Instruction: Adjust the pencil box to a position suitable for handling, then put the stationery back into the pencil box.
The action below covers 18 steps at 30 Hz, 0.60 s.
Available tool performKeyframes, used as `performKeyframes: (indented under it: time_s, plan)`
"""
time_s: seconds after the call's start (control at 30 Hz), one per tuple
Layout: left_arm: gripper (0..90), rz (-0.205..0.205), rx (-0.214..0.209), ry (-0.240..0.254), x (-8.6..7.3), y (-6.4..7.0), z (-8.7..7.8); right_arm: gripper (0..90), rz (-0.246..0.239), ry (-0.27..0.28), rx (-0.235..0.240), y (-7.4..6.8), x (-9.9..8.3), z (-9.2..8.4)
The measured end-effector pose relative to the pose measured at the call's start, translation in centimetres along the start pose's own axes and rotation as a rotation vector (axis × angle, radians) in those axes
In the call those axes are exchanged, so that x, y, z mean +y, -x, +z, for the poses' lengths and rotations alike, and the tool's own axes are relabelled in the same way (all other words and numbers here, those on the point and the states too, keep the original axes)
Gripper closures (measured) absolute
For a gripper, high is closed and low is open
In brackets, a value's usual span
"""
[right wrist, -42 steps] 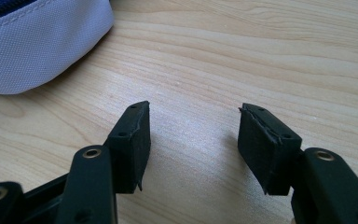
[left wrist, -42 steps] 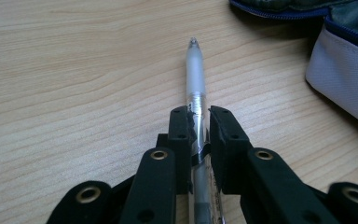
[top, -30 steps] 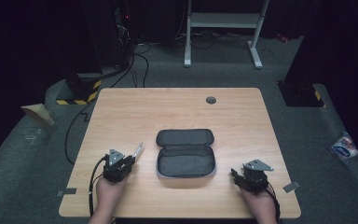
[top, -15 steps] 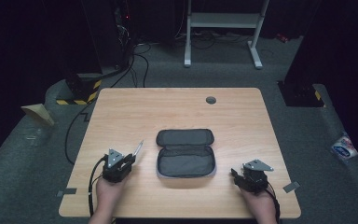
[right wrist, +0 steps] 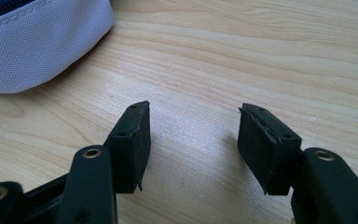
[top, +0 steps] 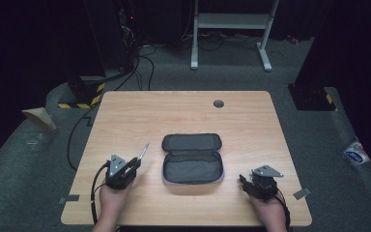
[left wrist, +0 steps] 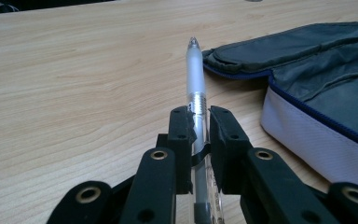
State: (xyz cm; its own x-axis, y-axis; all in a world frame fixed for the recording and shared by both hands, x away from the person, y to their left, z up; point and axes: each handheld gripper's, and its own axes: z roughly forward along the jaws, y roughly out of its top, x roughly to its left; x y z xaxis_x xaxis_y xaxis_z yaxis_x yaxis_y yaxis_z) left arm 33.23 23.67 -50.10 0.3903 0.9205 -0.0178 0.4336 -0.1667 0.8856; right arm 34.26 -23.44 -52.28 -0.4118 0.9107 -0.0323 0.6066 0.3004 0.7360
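Note:
An open grey pencil case (top: 192,158) lies unzipped in the middle of the wooden table (top: 183,111); its dark lining and pale side (left wrist: 317,88) show in the left gripper view. My left gripper (top: 131,166), to the case's left, is shut on a clear pen (left wrist: 196,88) that sticks out past the jaws, tip pointing up and away toward the case's near corner (top: 145,151). My right gripper (top: 244,181) rests low at the case's right, near the front edge. Its jaws stand open with bare wood between the pads (right wrist: 193,140), and the case's rounded corner (right wrist: 37,42) lies off to its left.
A round cable hole (top: 218,103) sits near the table's far edge. Beyond the table are a white stand (top: 232,29), cables on the dark floor, and a yellow-black striped block (top: 84,94) at the far left. A small packet (top: 355,153) lies on the floor at right.

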Motion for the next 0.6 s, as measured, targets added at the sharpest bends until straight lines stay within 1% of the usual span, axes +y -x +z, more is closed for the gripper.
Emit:
performKeyframes:
  time_s: [0.13,0.3,0.43,0.53,0.6]
  plan:
    - [78.9,0.003,-0.006,0.016,0.2,0.4,-0.2,43.9,-0.002,0.001,0.001,0.0,0.0,0.0]
    - [78.8,0.017,-0.017,0.032,0.5,0.8,-0.4,43.9,0.0,0.0,-0.002,0.0,0.0,0.0]
    - [78.9,0.023,-0.036,0.045,0.9,1.4,-0.6,43.9,0.0,0.0,0.0,0.0,0.0,0.0]
    - [78.9,0.035,-0.05,0.053,1.2,1.7,-0.7,43.9,-0.001,0.001,0.002,0.0,0.0,0.0]
    - [78.9,0.033,-0.061,0.065,1.4,2.0,-0.8,43.9,0.001,0.0,0.002,0.0,0.0,0.0]
